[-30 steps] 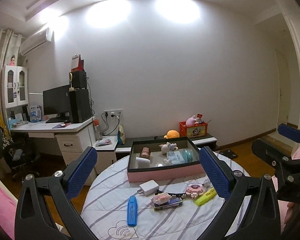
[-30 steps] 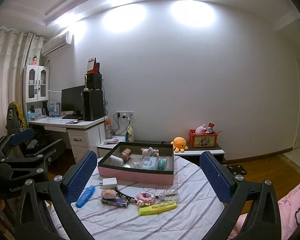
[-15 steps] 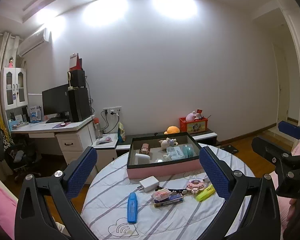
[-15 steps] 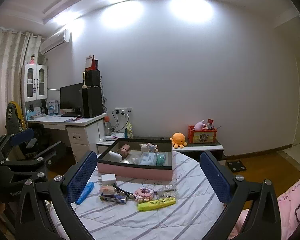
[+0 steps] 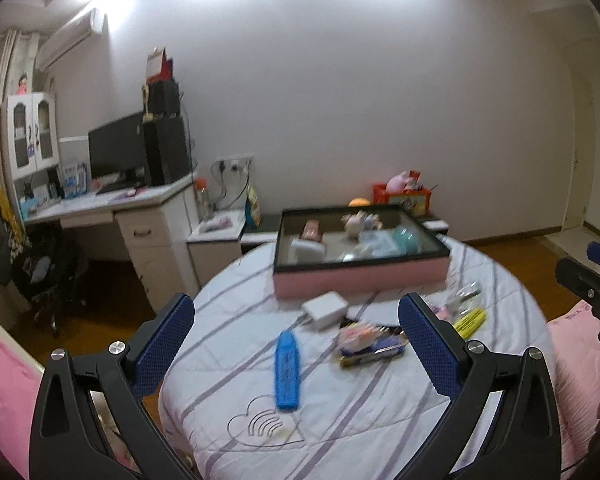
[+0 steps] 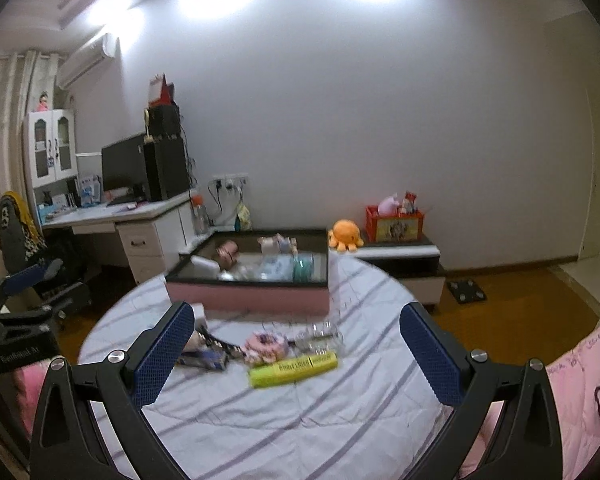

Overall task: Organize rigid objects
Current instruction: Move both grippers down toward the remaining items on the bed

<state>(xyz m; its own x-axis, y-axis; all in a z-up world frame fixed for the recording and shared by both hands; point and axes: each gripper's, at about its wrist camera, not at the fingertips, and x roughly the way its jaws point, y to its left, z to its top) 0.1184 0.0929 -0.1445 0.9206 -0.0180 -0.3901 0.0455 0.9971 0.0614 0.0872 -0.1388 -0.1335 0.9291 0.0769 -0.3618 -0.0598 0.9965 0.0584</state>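
A round table with a striped cloth holds a pink box with several small items inside. In front of it lie a blue highlighter, a white charger, a yellow highlighter, a pink round toy and a small dark packet. My left gripper is open and empty above the near left of the table. My right gripper is open and empty above the near right. The box also shows in the right wrist view.
A white desk with a monitor and a chair stand at the left. A low cabinet with an orange plush and a red box stands behind the table. Pink bedding lies at the right.
Both grippers have moved closer to the table and tilted down, so the table objects appear larger and lower. Both stay open and empty.
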